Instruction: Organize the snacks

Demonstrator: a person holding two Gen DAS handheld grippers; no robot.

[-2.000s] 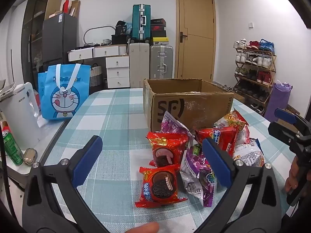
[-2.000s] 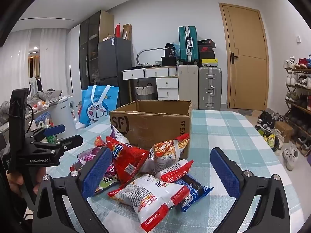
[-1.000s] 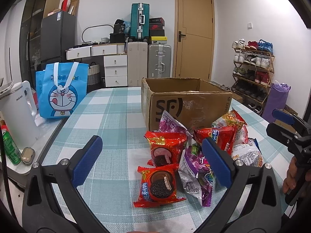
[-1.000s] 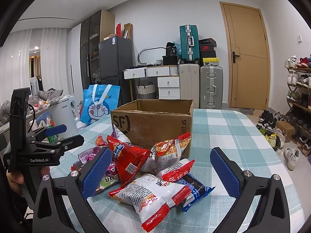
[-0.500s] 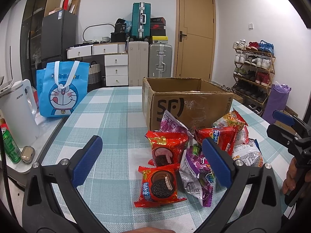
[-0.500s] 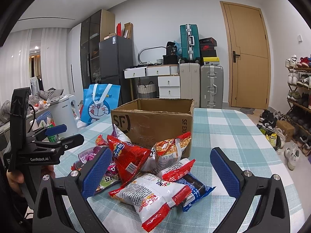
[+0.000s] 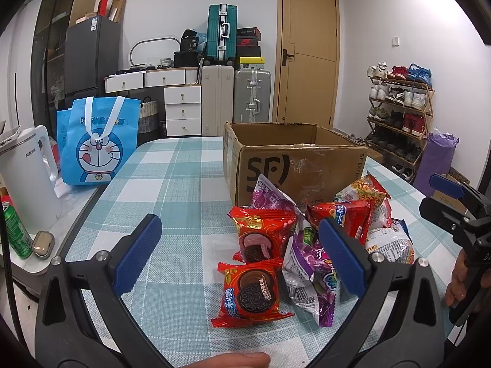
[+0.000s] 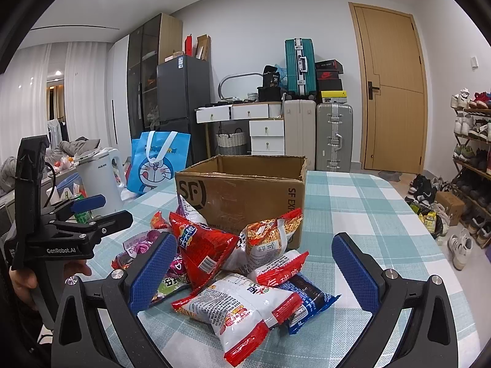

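1. A table [image 7: 184, 165] with a blue and white checked cloth stands in the middle of the room, and an open cardboard box [image 7: 294, 165] with the letters "SF" printed on its side stands on it.
2. A pile of snack packets [image 8: 233, 263] lies on the cloth just in front of the box; some of them lean against its front wall.
3. The left gripper [image 7: 239, 251] is held low over the near edge of the table. Its two blue pads are wide apart and there is nothing between them.
4. Seen from the left gripper, a red cookie packet [image 7: 250, 289] lies flat at the near side of the pile. A second red cookie packet [image 7: 264, 233] stands just behind it, and a purple packet [image 7: 313, 273] lies beside them on the right.
5. The right gripper [image 8: 254, 266] is held at the other side of the pile. Its jaws are also wide open and they hold nothing.
6. In front of the right gripper lies a white and red packet [image 8: 236, 309], with a dark blue packet [image 8: 310, 300] touching it on the right. A red chip bag [image 8: 202, 248] stands tilted behind them.
7. Each gripper is held by a hand; part of the hand [image 8: 24, 276] under the left gripper is visible.
8. A white kettle [image 7: 27, 178] and a blue cartoon bag [image 7: 95, 147] stand on the counter to the left of the table.
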